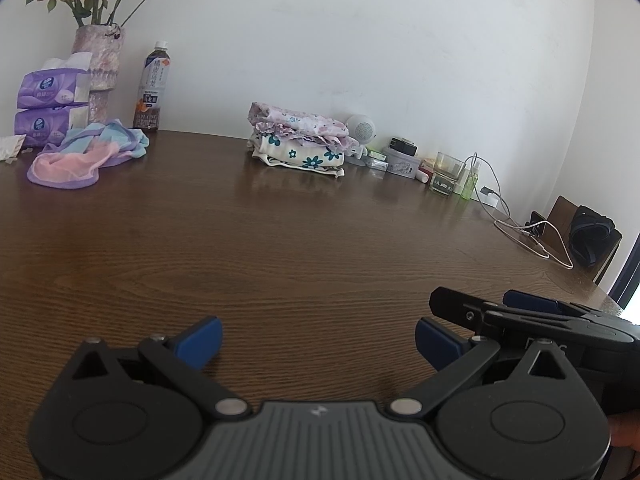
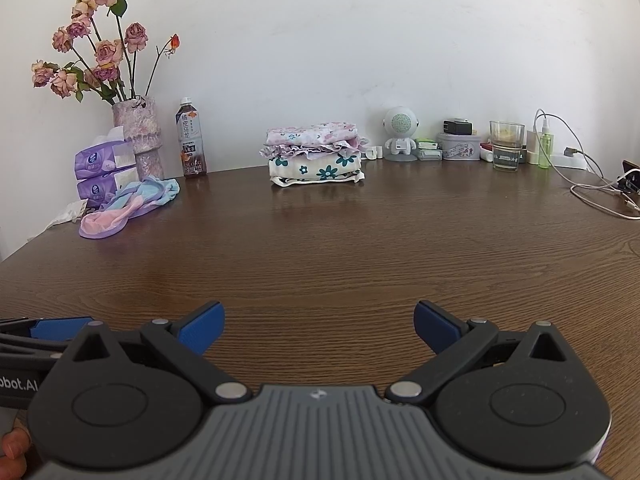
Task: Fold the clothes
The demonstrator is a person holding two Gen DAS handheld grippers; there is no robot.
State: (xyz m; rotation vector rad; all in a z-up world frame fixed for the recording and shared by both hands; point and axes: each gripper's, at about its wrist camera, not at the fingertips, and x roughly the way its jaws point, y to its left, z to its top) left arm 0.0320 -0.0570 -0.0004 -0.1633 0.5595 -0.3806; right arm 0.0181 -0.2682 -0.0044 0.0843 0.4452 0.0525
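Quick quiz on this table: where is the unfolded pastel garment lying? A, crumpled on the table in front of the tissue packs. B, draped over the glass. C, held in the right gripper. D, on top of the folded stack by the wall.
A: the pastel garment lies crumpled on the table in front of the tissue packs, apart from the folded stack; both the left gripper and the right gripper are open and empty.

dark wood-grain table [image 2: 320, 248] stood against a white wall, stack of folded floral clothes [image 2: 316, 154] at its far edge, crumpled pastel garment [image 2: 128, 204] at far left beside tissue packs [image 2: 100, 176], vase [image 2: 140, 136], tea bottle [image 2: 191, 144], drinking glass [image 2: 506, 146], white cable [image 2: 596, 192] at right
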